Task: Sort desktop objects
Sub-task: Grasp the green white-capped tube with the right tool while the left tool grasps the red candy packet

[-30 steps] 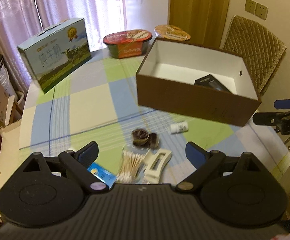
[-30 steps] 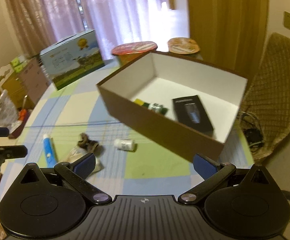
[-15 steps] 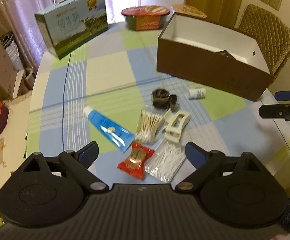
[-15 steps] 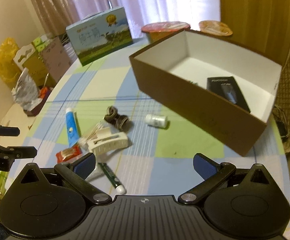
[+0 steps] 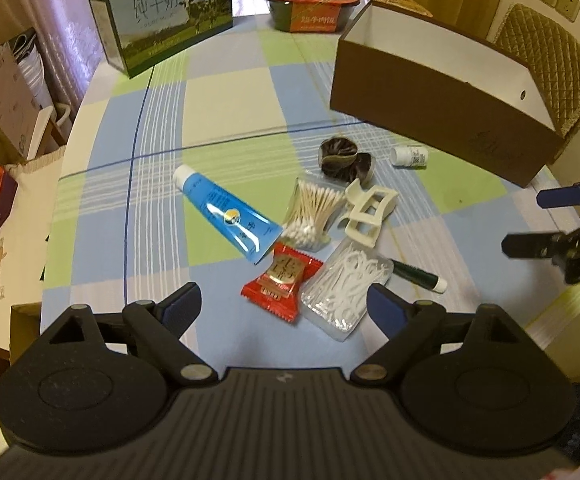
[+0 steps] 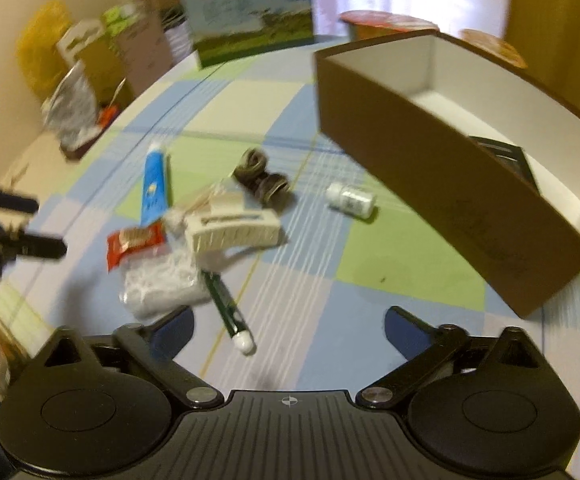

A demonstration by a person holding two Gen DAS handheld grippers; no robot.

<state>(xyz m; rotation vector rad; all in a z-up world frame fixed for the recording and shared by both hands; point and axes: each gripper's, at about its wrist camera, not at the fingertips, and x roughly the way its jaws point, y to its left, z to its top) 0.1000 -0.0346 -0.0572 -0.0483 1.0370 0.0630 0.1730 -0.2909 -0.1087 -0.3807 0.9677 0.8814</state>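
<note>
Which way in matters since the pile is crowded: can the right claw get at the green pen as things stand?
Probably yes. The right claw is empty, its jaws closing, and the green pen lies just ahead. Its capped end pokes onto bare tablecloth; only the far end sits under the floss pick box.

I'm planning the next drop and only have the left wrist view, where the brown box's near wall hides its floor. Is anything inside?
Observer: Yes. The right wrist view shows a flat black pack lying on the white floor of the brown box, toward its right end.
Operator: Is the right claw carrying anything?
Observer: No. The right claw is closing with nothing gripped; only the white cap of the green pen shows in the gap between its fingers.
</note>
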